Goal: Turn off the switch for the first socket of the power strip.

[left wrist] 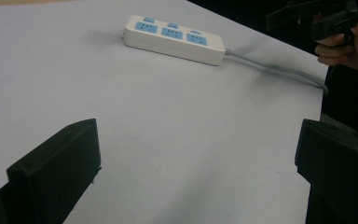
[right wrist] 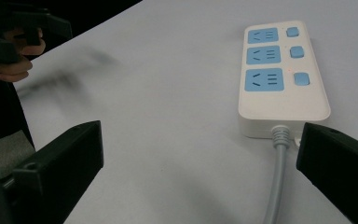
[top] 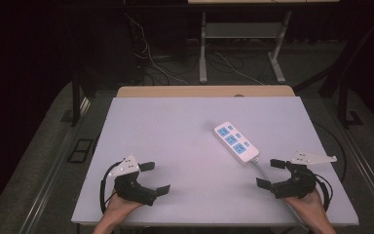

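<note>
A white power strip (top: pixel 235 142) with three blue sockets and blue switches lies right of the table's middle; it is also in the left gripper view (left wrist: pixel 173 38) and the right gripper view (right wrist: pixel 279 74). Its grey cable (top: pixel 268 179) runs toward the near right edge (right wrist: pixel 276 182). My left gripper (top: pixel 154 178) hovers near the front left, jaws spread wide, nothing between them. My right gripper (top: pixel 271 173) stands open just below the strip's cable end, beside the cable, holding nothing. In the right gripper view the strip's cable end lies just beyond the jaws.
The white table top (top: pixel 175 141) rests on a wooden board (top: pixel 204 90). Behind it are metal stand legs (top: pixel 203 48) and loose wires (top: pixel 151 58) on a dark floor. Wide bare table surface lies between the two grippers.
</note>
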### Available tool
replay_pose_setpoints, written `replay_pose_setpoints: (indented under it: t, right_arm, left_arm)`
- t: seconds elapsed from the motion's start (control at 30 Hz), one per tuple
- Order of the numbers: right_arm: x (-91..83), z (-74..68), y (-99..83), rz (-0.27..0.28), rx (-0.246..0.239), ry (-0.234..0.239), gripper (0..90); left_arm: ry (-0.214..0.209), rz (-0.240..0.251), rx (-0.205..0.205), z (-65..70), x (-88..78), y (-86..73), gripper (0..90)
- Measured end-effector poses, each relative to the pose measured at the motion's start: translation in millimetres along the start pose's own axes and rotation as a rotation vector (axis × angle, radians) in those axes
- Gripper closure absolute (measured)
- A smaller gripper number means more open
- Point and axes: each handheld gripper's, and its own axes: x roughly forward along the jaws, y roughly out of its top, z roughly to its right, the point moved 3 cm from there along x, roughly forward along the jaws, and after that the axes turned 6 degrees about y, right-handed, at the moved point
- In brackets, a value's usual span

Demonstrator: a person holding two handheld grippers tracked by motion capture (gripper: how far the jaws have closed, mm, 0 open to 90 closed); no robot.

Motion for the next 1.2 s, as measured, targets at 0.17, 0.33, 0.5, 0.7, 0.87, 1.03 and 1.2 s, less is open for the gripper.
replay_pose_setpoints:
  t: [0.17, 0.33, 0.5, 0.7, 0.87, 1.03, 1.2]
  right_arm:
    - [-0.1, 0.6, -1.6, -0.011, 0.003, 0.002, 0.3]
    - [-0.4, 1.0, -1.8, -0.013, 0.006, 0.002, 0.3]
    - [-0.2, 0.9, -1.9, -0.026, 0.012, -0.001, 0.4]
    - [0.3, 0.9, -2.5, -0.037, 0.014, -0.003, 0.3]
    - [0.9, 0.5, -2.5, -0.054, 0.017, -0.007, 0.4]
    - [0.9, -0.3, -1.9, -0.062, 0.015, -0.011, 0.4]
    - [1.1, -1.6, -0.2, -0.078, 0.013, -0.01, 0.4]
  left_arm:
    - [-0.001, 0.002, 0.0, -0.5, 0.4, 0.0, 0.0]
    - [0.001, 0.001, 0.001, -0.7, 0.2, -0.3, 0.0]
    - [-0.004, 0.003, 0.0, 0.0, 1.0, -0.4, 0.0]
    - [-0.008, -0.001, 0.006, 0.5, 2.5, -0.9, 0.0]
    - [-0.009, 0.0, 0.006, 0.0, 2.6, -0.9, 0.0]
    - [-0.009, 0.001, 0.004, -0.2, 2.4, -0.9, 0.0]
    - [-0.006, 0.004, -0.002, -0.8, 1.5, -1.4, 0.0]
